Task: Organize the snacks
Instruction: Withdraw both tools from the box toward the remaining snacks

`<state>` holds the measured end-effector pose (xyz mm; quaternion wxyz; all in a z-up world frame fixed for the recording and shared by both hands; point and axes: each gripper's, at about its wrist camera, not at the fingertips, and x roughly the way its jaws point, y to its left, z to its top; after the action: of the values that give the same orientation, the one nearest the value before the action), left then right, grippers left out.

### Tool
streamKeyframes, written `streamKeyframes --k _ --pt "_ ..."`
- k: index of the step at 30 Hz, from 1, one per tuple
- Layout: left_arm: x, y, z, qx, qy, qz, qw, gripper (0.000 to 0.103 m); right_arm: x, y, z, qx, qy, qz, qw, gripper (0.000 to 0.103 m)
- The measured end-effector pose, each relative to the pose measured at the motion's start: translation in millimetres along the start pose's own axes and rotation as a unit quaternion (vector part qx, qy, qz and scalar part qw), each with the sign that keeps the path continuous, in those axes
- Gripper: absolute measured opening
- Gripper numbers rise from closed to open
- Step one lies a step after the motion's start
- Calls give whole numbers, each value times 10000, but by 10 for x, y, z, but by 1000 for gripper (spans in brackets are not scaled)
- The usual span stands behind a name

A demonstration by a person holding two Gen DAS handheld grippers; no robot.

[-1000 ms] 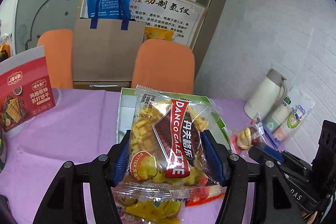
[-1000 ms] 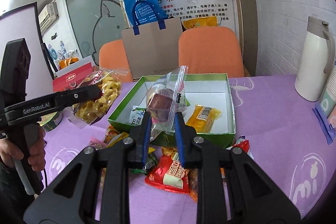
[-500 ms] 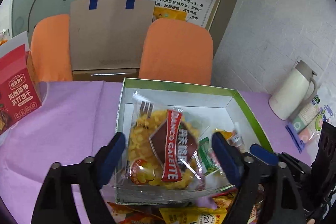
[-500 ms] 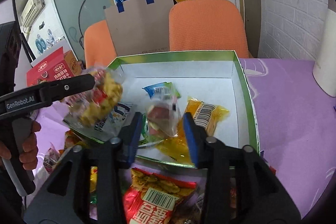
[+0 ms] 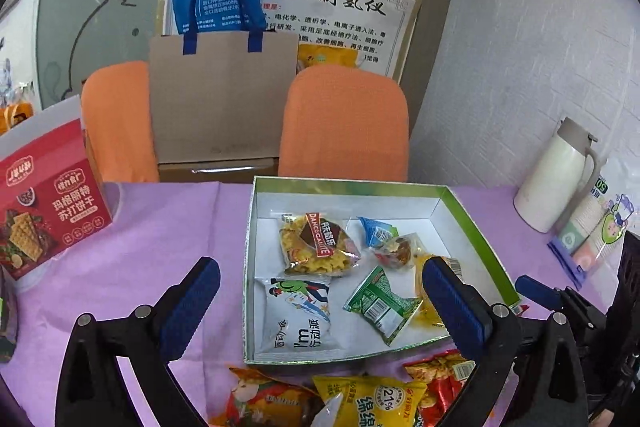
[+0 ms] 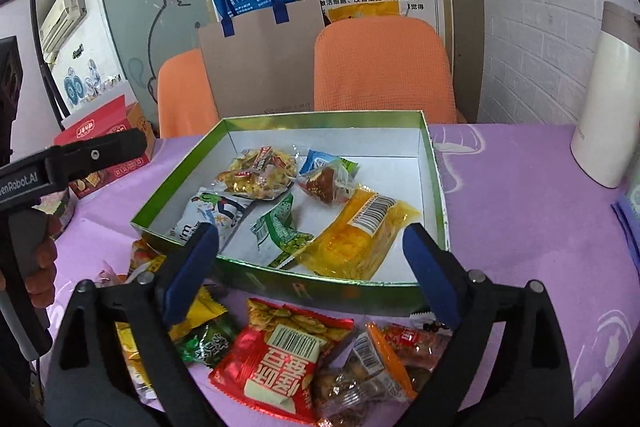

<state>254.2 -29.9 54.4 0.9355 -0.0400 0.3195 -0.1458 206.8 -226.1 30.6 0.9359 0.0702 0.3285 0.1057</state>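
- both tools are empty: my left gripper [image 5: 318, 301] has its jaws spread wide over the near-left part of the green box [image 5: 468, 211], and my right gripper [image 6: 310, 267] is equally spread above the box's near rim.
- six packets lie in the box: the danco galette bag [image 5: 318, 245], a white packet [image 5: 298, 315], a green pea packet [image 6: 280, 231], a yellow jelly-like pack [image 6: 360, 231], a small blue packet [image 6: 320, 161] and a clear-wrapped brown cake [image 6: 326, 183].
- still loose on the cloth just in front of the box: a red crisp packet [image 6: 280, 359], a yellow "21%" bag [image 5: 370, 403], a dark green packet [image 6: 206, 341] and an orange-ended one [image 6: 384, 359].
- i judge these light, crinkly and slippery, the contents crushable; i'd pinch a sealed end seam or a puffed corner, gently, rather than the middle.
- the red packet overlaps its neighbours, so lifting it may drag them.
- the purple tablecloth [image 6: 520, 207] is soft and could ruck under a finger.
- around: a white thermos [image 5: 556, 175], a red cracker box [image 5: 44, 203], orange chairs [image 5: 344, 123] behind.
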Motion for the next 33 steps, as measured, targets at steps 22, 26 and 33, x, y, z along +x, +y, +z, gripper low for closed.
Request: streamKeyframes --k 22,26,33 --pt "-1461 244 -935 -428 -529 -621 9957 103 -1295 289 -757 886 -724 256 9931 101" --pt "-1480 302 -1178 -469 -439 -483 9968 103 -1174 335 -972 984 -513 287 9934 101" --pt "-1451 299 -1390 -640 -285 -20 9975 103 -996 624 -1102 632 -476 -575 9952 101"
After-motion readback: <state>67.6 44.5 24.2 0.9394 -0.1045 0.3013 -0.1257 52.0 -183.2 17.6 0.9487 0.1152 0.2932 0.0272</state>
